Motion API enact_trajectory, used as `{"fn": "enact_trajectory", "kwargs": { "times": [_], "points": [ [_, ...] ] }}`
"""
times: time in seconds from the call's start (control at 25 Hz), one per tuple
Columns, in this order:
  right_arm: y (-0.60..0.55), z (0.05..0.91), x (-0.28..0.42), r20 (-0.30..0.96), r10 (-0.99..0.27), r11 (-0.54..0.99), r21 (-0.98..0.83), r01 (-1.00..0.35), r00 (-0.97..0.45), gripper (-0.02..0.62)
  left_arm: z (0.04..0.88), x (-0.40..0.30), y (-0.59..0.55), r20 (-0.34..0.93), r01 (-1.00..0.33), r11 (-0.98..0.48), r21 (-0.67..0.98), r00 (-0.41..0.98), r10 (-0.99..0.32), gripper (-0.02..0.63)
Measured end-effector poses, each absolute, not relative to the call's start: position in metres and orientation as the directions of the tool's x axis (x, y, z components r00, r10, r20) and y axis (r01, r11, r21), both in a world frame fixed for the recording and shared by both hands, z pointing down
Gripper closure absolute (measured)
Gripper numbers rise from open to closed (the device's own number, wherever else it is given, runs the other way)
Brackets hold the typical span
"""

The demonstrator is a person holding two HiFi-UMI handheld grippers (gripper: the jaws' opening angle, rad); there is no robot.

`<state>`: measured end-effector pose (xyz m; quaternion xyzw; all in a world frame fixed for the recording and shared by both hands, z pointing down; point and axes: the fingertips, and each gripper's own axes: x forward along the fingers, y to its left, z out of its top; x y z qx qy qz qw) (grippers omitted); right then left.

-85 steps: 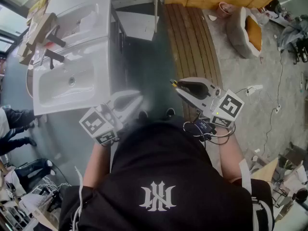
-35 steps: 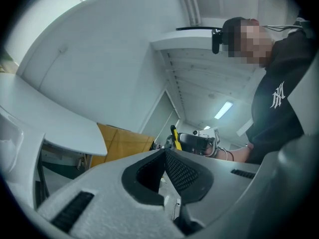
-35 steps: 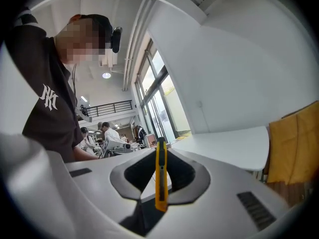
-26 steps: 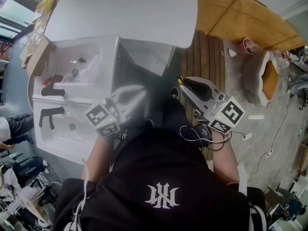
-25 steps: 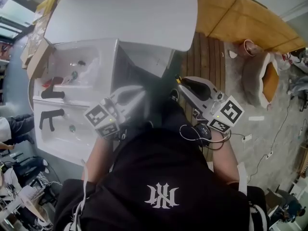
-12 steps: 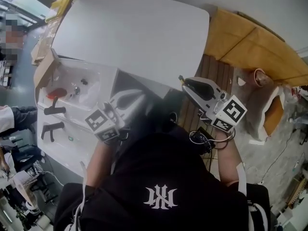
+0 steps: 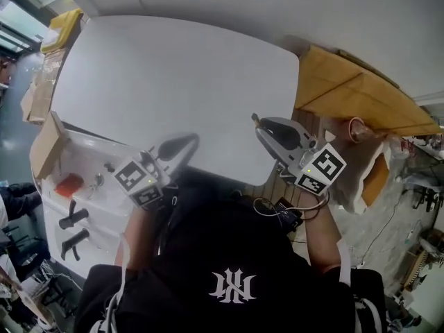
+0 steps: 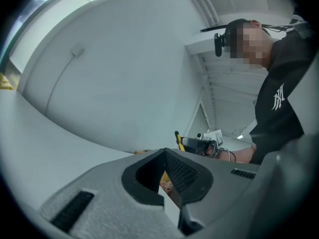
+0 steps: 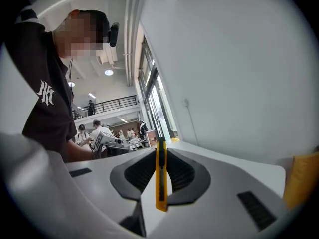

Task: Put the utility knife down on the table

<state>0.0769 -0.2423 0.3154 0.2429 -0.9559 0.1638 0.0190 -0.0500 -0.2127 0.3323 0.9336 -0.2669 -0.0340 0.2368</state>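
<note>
Where right gripper (image 7: pixel 258 122) jaws meet, utility knife (image 9: pixel 160 178) clamped between, over table (image 7: pixel 173 82)

In the head view, the grey right gripper (image 7: pixel 260 126) hides nearly all of the slim yellow utility knife (image 7: pixel 254 118), leaving only its tip; the grey left gripper (image 7: pixel 191 140) is smeared by blur.

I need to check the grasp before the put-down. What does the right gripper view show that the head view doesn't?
Only the right gripper view: the yellow utility knife clamped edge-on in the right tool, plus people in a hall behind. Only the head view: the white table's whole top, with washbasins at its left. Both: the right tool, the left tool and part of the table.
</note>
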Motion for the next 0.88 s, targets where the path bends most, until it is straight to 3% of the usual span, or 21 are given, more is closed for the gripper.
{"fn": "enact_trajectory", "kwargs": {
  "times": [0.12,0.4,0.6,0.88],
  "points": [
    [-0.298,0.326,0.072,0.157,-0.484,0.798,-0.324,-0.508,-0.861,0.538,0.336,-0.053,-0.275,0.018,-0.42,-0.758,0.498,0.879,-0.476,0.6],
    [-0.436,0.377,0.091,0.184,-0.506,0.782,-0.315,-0.538,-0.843,0.538,0.388,-0.025,-0.393,0.051,-0.395,-0.749,0.533,0.898,-0.437,0.6],
    [-0.522,0.452,0.101,0.208,-0.448,0.816,-0.302,-0.493,-0.87,0.538,0.445,0.005,-0.466,0.104,-0.471,-0.734,0.488,0.867,-0.487,0.6],
    [-0.585,0.562,0.099,0.375,-0.345,0.877,-0.198,-0.438,-0.86,0.538,0.522,0.021,-0.512,0.149,-0.535,-0.702,0.469,0.832,-0.535,0.601]
  ]
}}
